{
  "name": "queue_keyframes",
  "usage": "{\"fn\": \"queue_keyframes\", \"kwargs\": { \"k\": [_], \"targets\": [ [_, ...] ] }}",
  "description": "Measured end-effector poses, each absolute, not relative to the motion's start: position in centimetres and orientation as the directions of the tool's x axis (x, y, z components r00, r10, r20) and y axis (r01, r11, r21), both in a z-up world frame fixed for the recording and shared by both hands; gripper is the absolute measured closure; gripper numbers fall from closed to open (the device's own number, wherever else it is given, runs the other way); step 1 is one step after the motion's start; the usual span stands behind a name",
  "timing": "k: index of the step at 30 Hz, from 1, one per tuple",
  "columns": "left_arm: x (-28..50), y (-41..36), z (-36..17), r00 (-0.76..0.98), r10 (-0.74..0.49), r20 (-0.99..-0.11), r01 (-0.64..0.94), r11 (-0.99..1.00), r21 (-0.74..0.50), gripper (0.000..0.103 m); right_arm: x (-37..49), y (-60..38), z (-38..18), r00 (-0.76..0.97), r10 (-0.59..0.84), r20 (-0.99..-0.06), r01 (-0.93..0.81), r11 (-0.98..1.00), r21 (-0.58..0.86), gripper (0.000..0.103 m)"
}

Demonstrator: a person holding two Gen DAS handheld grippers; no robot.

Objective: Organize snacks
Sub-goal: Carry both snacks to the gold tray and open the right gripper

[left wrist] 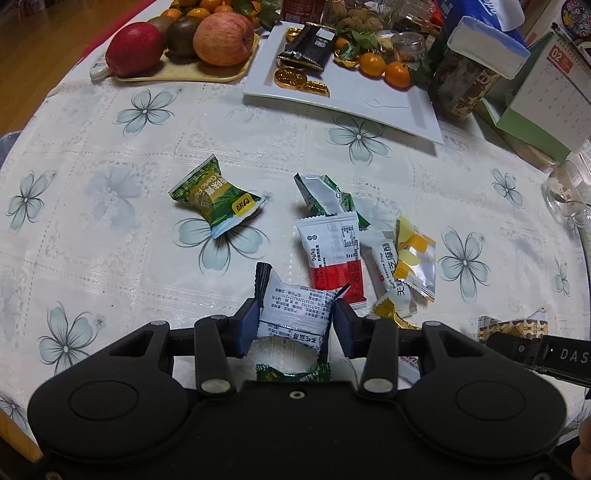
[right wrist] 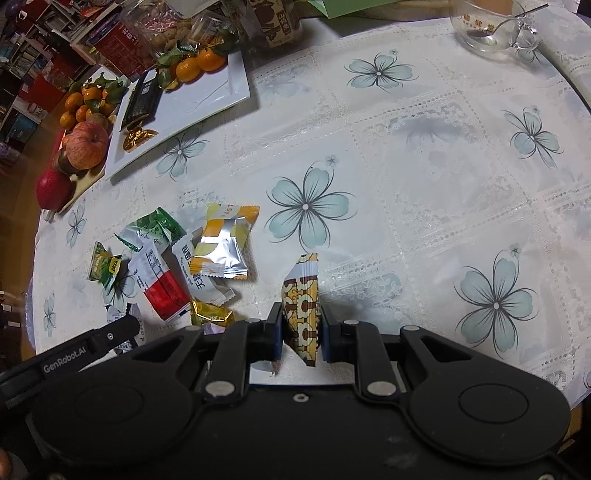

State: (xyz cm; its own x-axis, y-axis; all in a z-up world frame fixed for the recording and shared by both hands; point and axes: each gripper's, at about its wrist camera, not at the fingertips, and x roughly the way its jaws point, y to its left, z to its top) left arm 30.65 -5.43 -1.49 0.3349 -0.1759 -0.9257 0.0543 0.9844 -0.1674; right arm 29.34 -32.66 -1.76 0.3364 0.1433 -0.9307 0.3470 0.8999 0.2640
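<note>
A: Status, left gripper (left wrist: 295, 317)?
B: Fingers clamped on a white printed snack pkt (left wrist: 291, 308), one pad (left wrist: 248, 325) per side. Pkt held above the worktop (left wrist: 110, 258), black crimped end pointing fwd.

A: Right gripper (right wrist: 300, 334)?
B: Fingers clamped on a yellow-brown patterned pkt (right wrist: 301, 302), held on edge, upright, crimped end fwd. Same pkt shows at the right edge of the left wrist view (left wrist: 513, 325).

A: Loose snacks?
B: Cluster on the floral cloth between the two grippers: red-white sachet (left wrist: 334, 258), white sesame crisp bar (left wrist: 388, 269) touching it, yellow-silver pkt (left wrist: 415, 258) overlapping the bar, torn green-silver wrapper (left wrist: 325, 195) behind, gold-foil piece (left wrist: 391, 317) at the near edge. Green garlic-flavour pkt (left wrist: 218, 199) lies apart, left of the cluster.

A: Far side?
B: White rectangular plate (left wrist: 369, 103) carries a black pkt (left wrist: 308, 44), gold coins (left wrist: 291, 77) and mandarins (left wrist: 384, 66). Tray w/ apples (left wrist: 221, 38) sits left of the plate. Glass cup (right wrist: 491, 26) w/ spoon stands well apart at the far right.
</note>
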Motion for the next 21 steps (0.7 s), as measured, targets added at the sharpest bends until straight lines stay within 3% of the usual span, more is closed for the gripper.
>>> {"fn": "queue_keyframes", "kwargs": {
  "k": [11, 21],
  "targets": [
    [22.5, -2.2, 1.6, 0.388, -0.18, -0.904, 0.048, 0.983, -0.176, 0.052, 23.3, -31.0, 2.2, 0.481, 0.121, -0.868, 0.257, 0.927, 0.272, 0.082],
    [12.5, -0.3, 1.4, 0.328, -0.155, -0.932, 0.033, 0.988, -0.153, 0.052, 10.3, -28.9, 2.5, 0.52, 0.236, -0.821, 0.203, 0.899, 0.387, 0.082]
  ]
}}
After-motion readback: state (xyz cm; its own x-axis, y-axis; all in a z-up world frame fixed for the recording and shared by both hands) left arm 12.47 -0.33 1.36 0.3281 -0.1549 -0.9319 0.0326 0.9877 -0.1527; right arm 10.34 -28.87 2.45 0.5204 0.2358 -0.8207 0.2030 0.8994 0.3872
